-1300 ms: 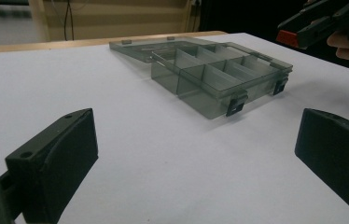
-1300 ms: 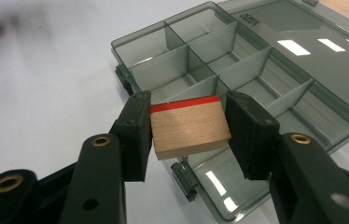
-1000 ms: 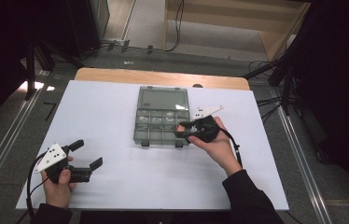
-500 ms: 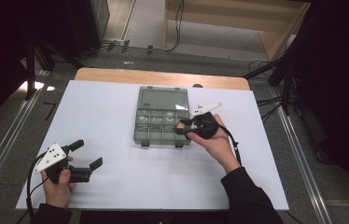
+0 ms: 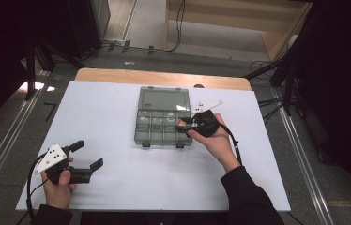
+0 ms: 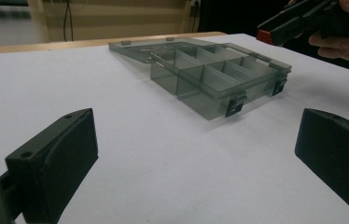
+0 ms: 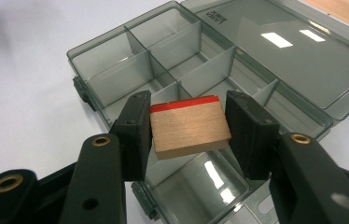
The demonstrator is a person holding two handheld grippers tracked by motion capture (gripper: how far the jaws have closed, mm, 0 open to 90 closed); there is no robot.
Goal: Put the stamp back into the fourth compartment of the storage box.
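The right gripper [image 7: 186, 128] clamps a small wooden block [image 7: 189, 128] between its two black jaws, closed partway to the block's width, one pad pressed on each side. The block is flat and rectangular, pale bare wood with a fine straight grain, and its far edge is red. It hangs above the organizer box [image 7: 163, 60], over the front compartments, not touching the box.

The box is smoky grey see-through plastic, smooth and glossy, with thin straight dividers that cut its tray into rectangular compartments. Its flat lid [image 7: 294, 51] lies folded back on the counter behind the tray, catching bright reflections, and small dark latches sit on the front wall. In the high view the box [image 5: 164, 119] stands at the middle of the counter [image 5: 117, 108], which has a plain matte white top with a strip of light wood along its far edge, and the right gripper [image 5: 183, 125] reaches over the box's right side from the person's right hand [image 5: 216, 138].

The left gripper [image 5: 89, 157] rests low at the counter's near left corner, well apart from the box, with a white three-cornered plate on top. Its blocky matte black jaws stand wide apart with nothing between them.
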